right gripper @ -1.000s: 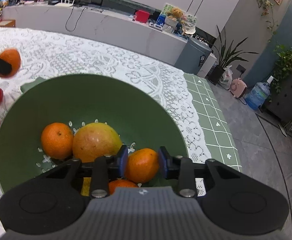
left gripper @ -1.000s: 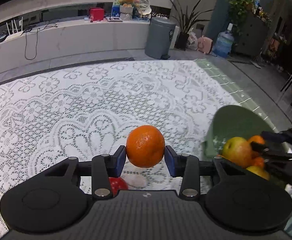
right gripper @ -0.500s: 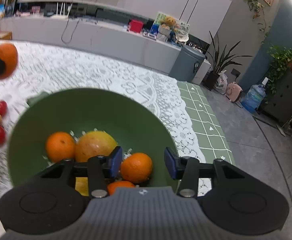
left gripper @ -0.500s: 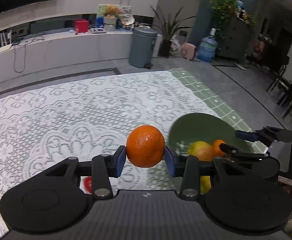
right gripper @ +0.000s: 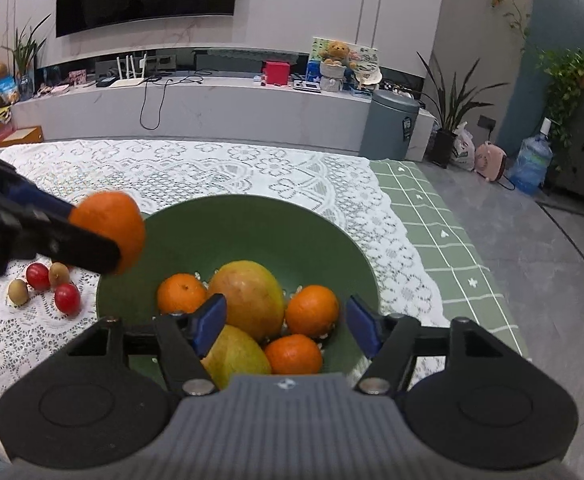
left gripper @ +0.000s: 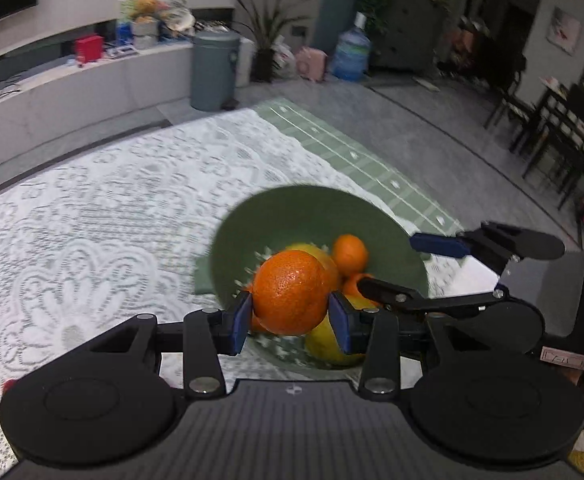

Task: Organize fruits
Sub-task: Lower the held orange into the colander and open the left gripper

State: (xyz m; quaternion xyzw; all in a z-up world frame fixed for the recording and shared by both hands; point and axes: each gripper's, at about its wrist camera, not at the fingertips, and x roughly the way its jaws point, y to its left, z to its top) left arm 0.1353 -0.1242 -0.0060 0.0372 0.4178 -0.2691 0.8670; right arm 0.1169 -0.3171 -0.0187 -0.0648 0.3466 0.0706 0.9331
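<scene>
Left gripper: an orange is clamped between the pads, held above the bowl's nine-o'clock rim.
Bowl: green, set on the lace-covered desk; three oranges and two mangoes are seen inside.
Right gripper: jaws are opening over the bowl's fruit, nothing gripped.

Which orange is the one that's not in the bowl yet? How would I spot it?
Find the green bowl on the lace tablecloth. Over its left rim, the left hand-held gripper holds one orange in the air. The other three oranges lie inside the bowl beside the mangoes.
</scene>
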